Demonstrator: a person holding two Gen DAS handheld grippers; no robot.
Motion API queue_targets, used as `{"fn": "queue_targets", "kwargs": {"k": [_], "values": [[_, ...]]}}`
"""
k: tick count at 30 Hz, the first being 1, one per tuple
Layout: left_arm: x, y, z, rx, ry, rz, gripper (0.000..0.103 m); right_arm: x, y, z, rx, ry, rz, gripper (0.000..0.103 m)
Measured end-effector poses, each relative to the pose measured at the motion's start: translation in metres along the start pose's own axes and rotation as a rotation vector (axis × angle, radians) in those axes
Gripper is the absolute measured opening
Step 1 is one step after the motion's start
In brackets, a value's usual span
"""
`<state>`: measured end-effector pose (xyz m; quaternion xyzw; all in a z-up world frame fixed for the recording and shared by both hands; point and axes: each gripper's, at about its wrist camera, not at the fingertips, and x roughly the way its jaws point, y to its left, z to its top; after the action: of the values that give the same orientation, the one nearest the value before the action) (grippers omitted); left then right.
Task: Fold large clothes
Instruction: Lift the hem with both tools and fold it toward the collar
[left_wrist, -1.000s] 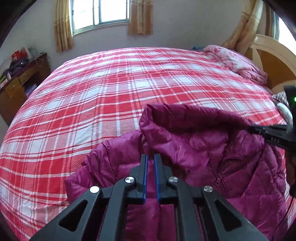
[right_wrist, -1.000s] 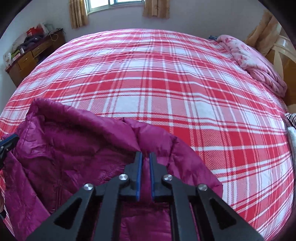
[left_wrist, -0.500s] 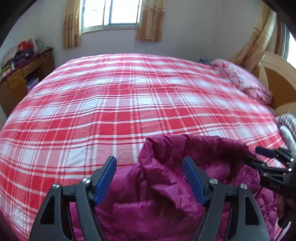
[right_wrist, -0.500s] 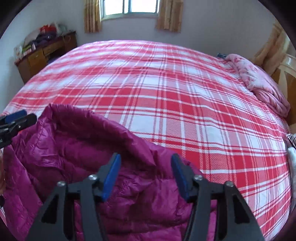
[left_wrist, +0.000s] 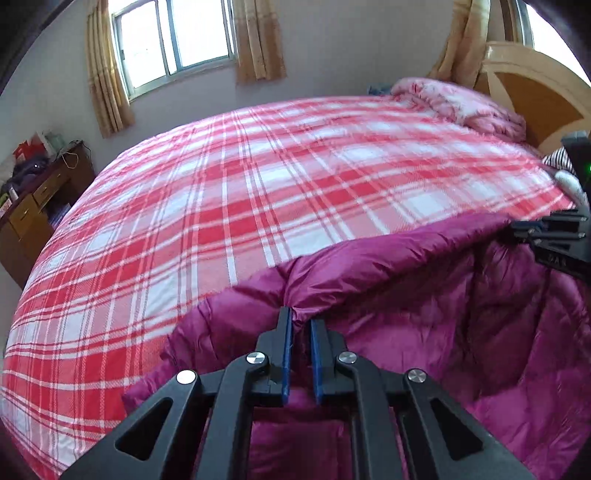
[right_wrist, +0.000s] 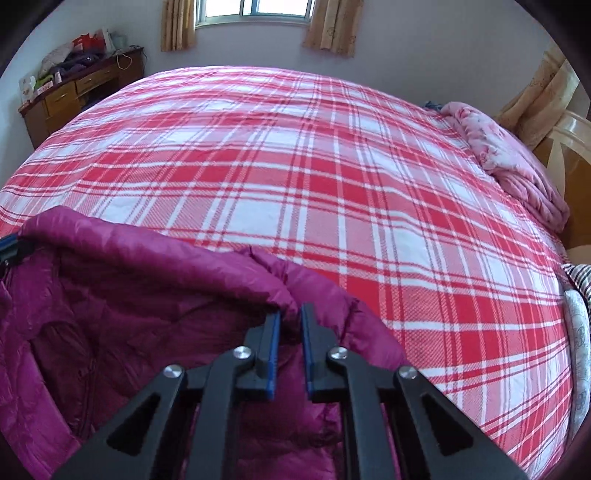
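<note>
Left claw (left_wrist: 300, 325) is clamped on a pinch of the jacket's (left_wrist: 424, 314) upper edge, blue pads pressed against the fabric. Right claw (right_wrist: 290, 314) likewise grips a fold of the same edge of the jacket (right_wrist: 129, 314); between the two grips that edge runs as a raised ridge. The magenta quilted jacket lies at the near side of the bed (left_wrist: 295, 177), on the red-and-white plaid cover. Farther off, a pink blanket (right_wrist: 509, 162) is bunched by the headboard (left_wrist: 535, 85). A wooden desk (right_wrist: 74, 92) stands by the far wall under the window (left_wrist: 173, 40).
</note>
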<state>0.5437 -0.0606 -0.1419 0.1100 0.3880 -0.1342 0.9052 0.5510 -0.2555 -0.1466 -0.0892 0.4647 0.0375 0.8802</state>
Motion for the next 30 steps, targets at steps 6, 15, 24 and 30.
{"fn": "queue_targets", "kwargs": {"k": [6, 15, 24, 30], "values": [[0.022, 0.007, -0.008, -0.045, 0.056, -0.011, 0.009, -0.014, -0.003, -0.007, 0.002, 0.015, 0.057, 0.015], [0.024, 0.003, -0.009, -0.021, 0.048, 0.003, 0.009, -0.066, -0.018, 0.020, 0.158, -0.171, 0.106, 0.060], [0.003, 0.005, -0.010, -0.027, 0.009, 0.020, 0.010, 0.014, 0.020, 0.026, 0.132, 0.000, 0.156, 0.050], [-0.051, 0.012, 0.016, -0.144, -0.149, -0.057, 0.016, 0.013, 0.023, 0.010, 0.084, -0.034, 0.129, 0.051]]}}
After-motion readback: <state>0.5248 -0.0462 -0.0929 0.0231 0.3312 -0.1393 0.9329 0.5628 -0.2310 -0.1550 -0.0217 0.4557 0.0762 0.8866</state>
